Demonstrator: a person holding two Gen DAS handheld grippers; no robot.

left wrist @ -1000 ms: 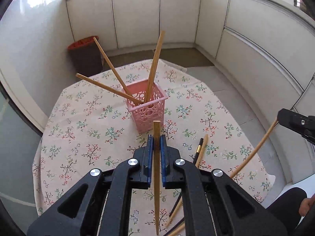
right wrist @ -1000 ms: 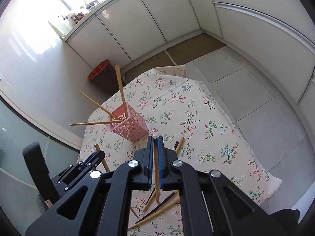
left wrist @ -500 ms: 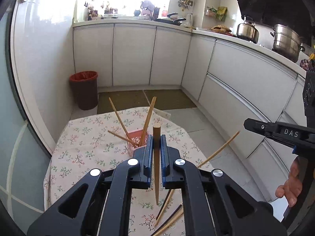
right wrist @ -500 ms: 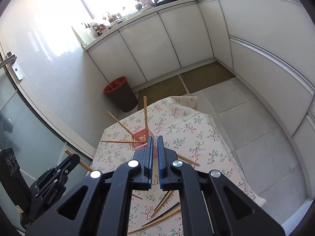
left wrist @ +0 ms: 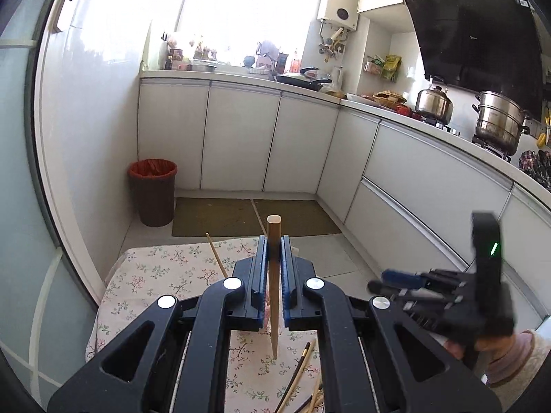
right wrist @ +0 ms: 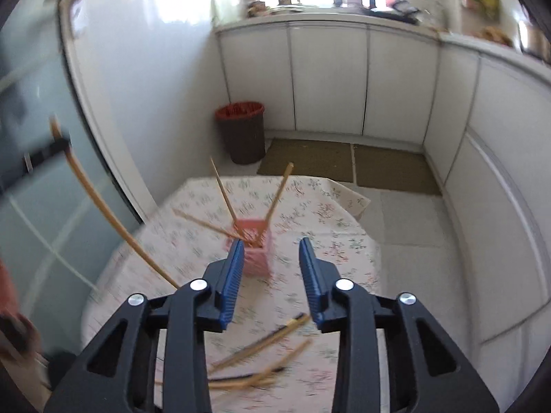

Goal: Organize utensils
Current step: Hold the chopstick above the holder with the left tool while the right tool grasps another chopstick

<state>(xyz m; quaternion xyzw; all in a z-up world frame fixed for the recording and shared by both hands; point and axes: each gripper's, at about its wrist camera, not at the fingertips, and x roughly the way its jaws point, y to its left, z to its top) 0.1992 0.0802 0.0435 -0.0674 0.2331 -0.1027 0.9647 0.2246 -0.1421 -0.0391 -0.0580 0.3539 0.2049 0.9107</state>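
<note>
My left gripper [left wrist: 274, 258] is shut on a wooden chopstick [left wrist: 274, 296], held upright high above the floral-cloth table [left wrist: 165, 275]. My right gripper [right wrist: 271, 256] is open and empty above the table; it also shows in the left wrist view [left wrist: 382, 280] at the right. A pink lattice basket [right wrist: 255, 253] stands mid-table with three chopsticks [right wrist: 224, 196] leaning out of it. Several loose chopsticks [right wrist: 261, 344] lie on the cloth near the front. In the right wrist view the left gripper's chopstick [right wrist: 103, 206] shows blurred at the left.
White kitchen cabinets [left wrist: 241, 144] run along the back and right. A brown bin with a red liner [left wrist: 153, 196] stands by the left wall. A glass door [right wrist: 31, 172] is at the left. Pots [left wrist: 496, 120] sit on the counter.
Both grippers have risen and tilted up from the table. My right gripper has opened and no longer holds its chopstick. My left gripper still grips its chopstick.
</note>
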